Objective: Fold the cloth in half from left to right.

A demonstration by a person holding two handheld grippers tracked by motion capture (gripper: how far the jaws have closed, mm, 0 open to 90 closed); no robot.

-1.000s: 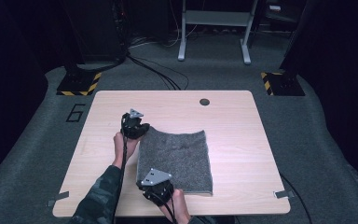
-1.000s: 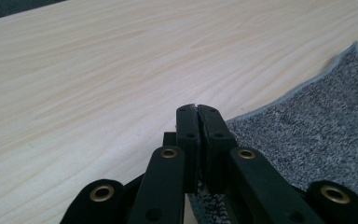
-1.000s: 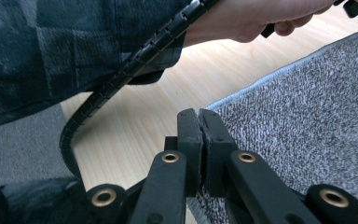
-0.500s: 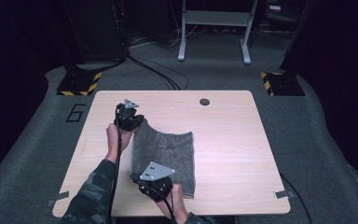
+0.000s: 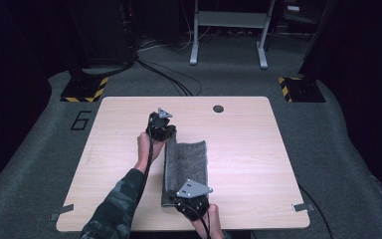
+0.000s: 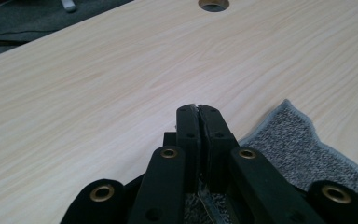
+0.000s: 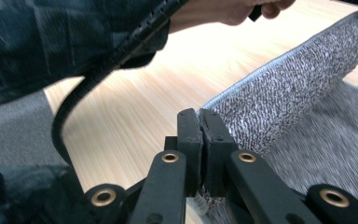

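A grey felt-like cloth [image 5: 189, 159] lies in the middle of the light wooden table [image 5: 258, 149], its left edge raised off the surface. My left gripper [image 5: 168, 133] is shut on the cloth's far left corner. In the left gripper view the jaws [image 6: 198, 109] are pressed together with cloth [image 6: 303, 144] pinched low between them. My right gripper [image 5: 183, 193] is shut on the near left corner. In the right gripper view the jaws [image 7: 198, 114] clamp the hemmed edge, and the cloth [image 7: 293, 88] rises from them as a taut strip.
A round cable hole [image 5: 218, 108] sits near the table's far edge, also seen in the left gripper view [image 6: 213, 3]. A person's hand [image 7: 223, 11] and a black cable [image 7: 98, 70] cross the right gripper view. Dark floor, stands and cables surround the table.
Both grippers have moved to the right and slightly up, carrying the cloth's left edge. The cloth, flat and wide a second ago, now looks narrower with its left side lifted over.
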